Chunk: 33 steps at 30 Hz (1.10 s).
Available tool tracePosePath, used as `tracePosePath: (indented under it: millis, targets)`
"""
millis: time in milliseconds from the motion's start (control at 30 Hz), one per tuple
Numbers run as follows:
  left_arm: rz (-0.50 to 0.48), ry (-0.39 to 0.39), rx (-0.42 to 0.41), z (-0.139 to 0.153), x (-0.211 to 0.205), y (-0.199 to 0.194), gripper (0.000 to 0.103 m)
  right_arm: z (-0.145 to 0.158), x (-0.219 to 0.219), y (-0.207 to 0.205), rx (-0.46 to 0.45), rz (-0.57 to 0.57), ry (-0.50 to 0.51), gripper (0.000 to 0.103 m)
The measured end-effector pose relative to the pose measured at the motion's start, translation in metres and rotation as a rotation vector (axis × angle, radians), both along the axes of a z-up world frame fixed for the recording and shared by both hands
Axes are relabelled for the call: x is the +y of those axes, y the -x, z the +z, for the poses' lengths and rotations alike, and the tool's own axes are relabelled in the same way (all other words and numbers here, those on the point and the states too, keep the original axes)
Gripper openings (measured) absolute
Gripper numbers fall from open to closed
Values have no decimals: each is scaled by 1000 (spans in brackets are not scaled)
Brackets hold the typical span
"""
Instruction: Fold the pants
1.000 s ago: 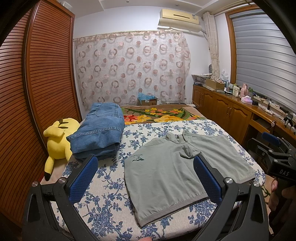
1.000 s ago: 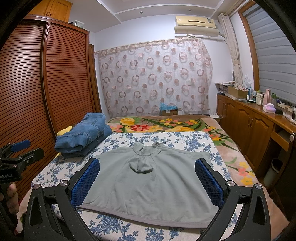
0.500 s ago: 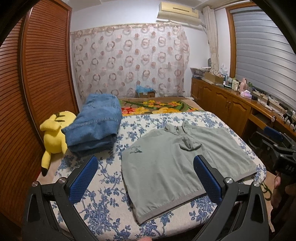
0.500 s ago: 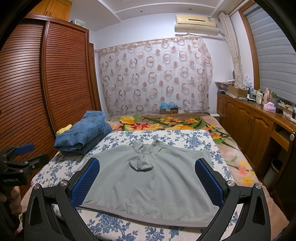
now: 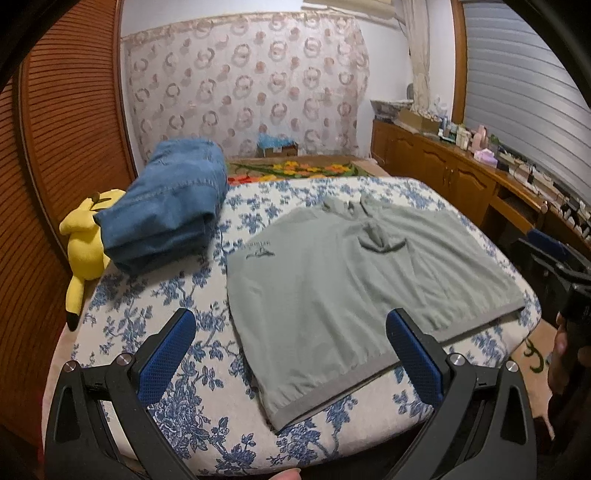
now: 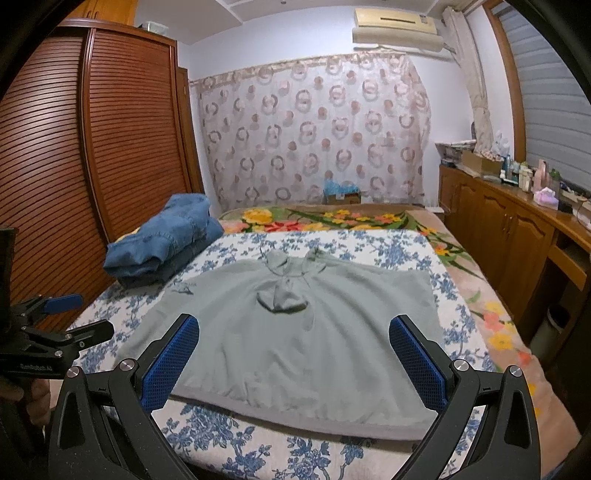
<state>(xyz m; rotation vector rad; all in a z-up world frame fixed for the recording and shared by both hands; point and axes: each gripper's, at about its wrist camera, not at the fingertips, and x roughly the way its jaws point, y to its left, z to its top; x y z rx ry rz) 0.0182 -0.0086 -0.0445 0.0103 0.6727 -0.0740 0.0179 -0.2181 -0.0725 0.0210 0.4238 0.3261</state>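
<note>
L gripper: black frame w/ blue textured pads, jaws spread wide, nothing between them, hovering over the near edge of the bed. R gripper: same build, blue mesh-like pads, also wide apart & holding nothing, above the near hem of the grey-green garment. That garment lies flat on the blue-floral bedspread, soft matte knit w/ a ribbed band along the near edge, small dark print near one corner, a bunched hood-like lump at the far middle; looks more like a top than pants, can't tell for sure. Folded blue denim pants sit as a thick stack at the far-left corner of the bed, stitched seams showing, well apart from both grippers & just beside the grey garment's far-left corner. L view only: yellow plush toy wedged btw the denim & the slatted wooden wardrobe; in the R view just a sliver of yellow shows behind the denim. R view only: wall AC unit above the ring-pattern curtain, plus the L gripper seen side-on at the left edge. Both views: wooden cabinets along the right w/ clutter on top.
</note>
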Motion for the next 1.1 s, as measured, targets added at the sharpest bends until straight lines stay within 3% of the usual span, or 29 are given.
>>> tracePosePath:
  millis: [200, 300, 433, 567, 700, 900, 1033, 1100]
  targets:
    - [-6, 24, 52, -21, 15, -2, 103, -5, -3, -5, 34, 7, 21, 103]
    - [-13, 52, 78, -30, 24, -3, 97, -6, -4, -5, 51, 11, 28, 103]
    - [-17, 71, 124, -41, 36, -5, 85, -7, -9, -4, 72, 24, 41, 103]
    - [-24, 99, 179, -53, 42, -4, 61, -8, -12, -6, 88, 25, 45, 103]
    - [-57, 111, 220, -64, 38, -3, 46, -9, -16, -5, 99, 28, 35, 103]
    - [-84, 122, 223, -62, 34, -4, 27, -14, -18, -8, 118, 36, 47, 103]
    - [-107, 126, 226, -64, 32, -10, 8, -15, -21, -10, 134, 39, 48, 103]
    - [-125, 123, 224, -63, 30, -12, 4, -15, -20, -11, 139, 39, 46, 103]
